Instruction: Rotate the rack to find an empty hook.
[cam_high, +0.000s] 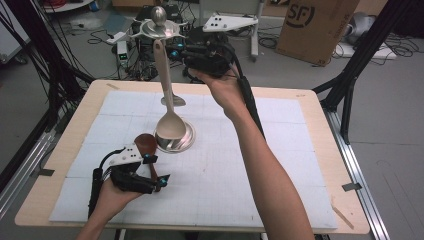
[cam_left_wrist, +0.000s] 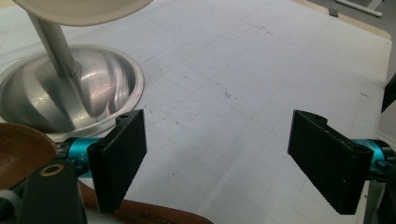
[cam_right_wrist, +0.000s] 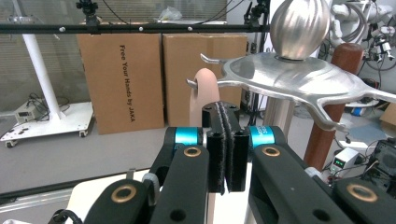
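The right gripper (cam_high: 200, 52) is clamped on the top of the cream spoon's (cam_high: 167, 107) handle, beside a hook of the metal stand (cam_high: 176, 141); the spoon hangs below it, its bowl over the stand's base. The left gripper (cam_high: 159, 176), low over the desk (cam_high: 300, 100), stands wide with nothing between its jaws; the brown wooden spoon (cam_high: 146, 147) lies just beside its left jaw.
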